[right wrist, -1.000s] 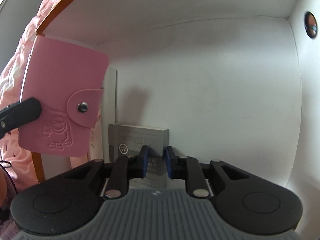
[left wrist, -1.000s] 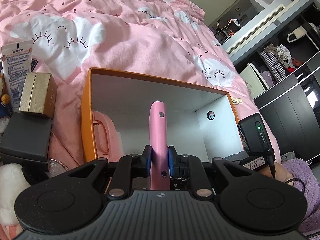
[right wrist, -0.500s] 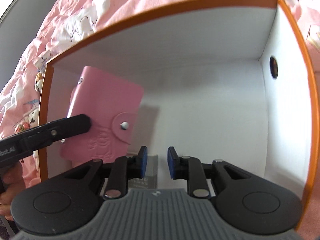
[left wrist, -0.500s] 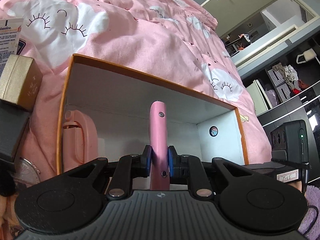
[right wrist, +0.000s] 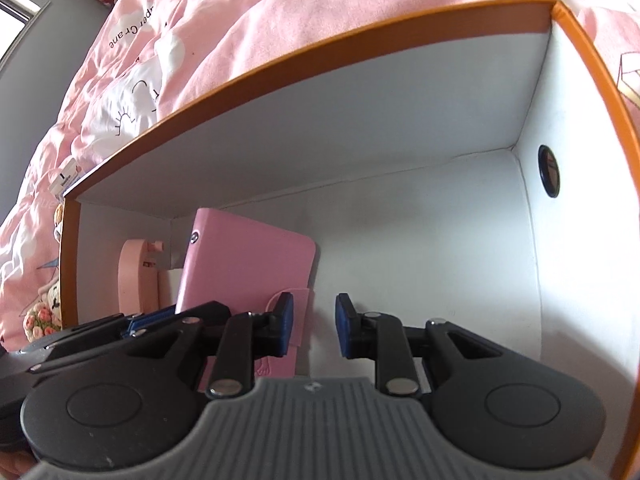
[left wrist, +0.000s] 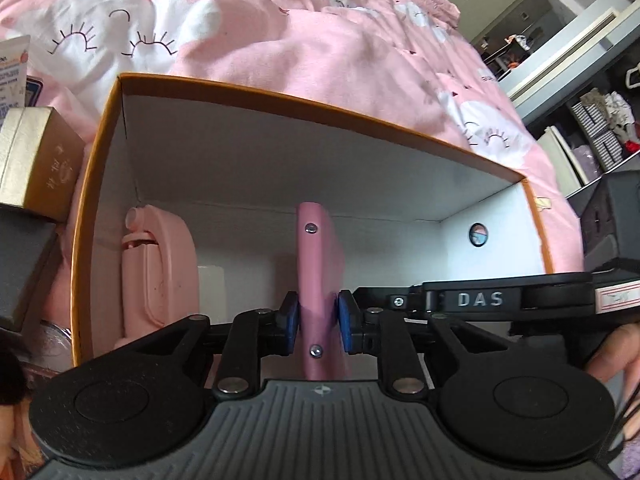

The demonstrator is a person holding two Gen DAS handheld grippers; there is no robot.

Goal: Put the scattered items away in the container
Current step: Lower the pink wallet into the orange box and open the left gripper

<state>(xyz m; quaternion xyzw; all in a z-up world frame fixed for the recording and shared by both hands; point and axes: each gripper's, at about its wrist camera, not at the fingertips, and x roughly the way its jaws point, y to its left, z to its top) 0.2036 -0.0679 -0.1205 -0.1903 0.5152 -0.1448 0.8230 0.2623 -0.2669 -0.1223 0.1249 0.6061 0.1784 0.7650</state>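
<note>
My left gripper point(left wrist: 319, 326) is shut on a pink snap card wallet point(left wrist: 320, 264) and holds it upright inside the orange-rimmed white box point(left wrist: 280, 98). The wallet point(right wrist: 248, 264) also shows in the right wrist view, left of my right gripper point(right wrist: 314, 330), which is open and empty at the near side of the box point(right wrist: 360, 40). A pink bottle-shaped item point(left wrist: 158, 268) stands against the box's left wall and shows in the right wrist view point(right wrist: 134, 276) too.
The box sits on a pink cloud-print duvet point(left wrist: 320, 32). A gold box point(left wrist: 36, 160), a dark box point(left wrist: 20, 264) and a lotion tube point(left wrist: 12, 68) lie left of it. A dark shelf unit point(left wrist: 592, 128) stands at the far right.
My left gripper has lowered the wallet deeper into the box. My right gripper has pulled back up and out; the grey carton under it is no longer in view.
</note>
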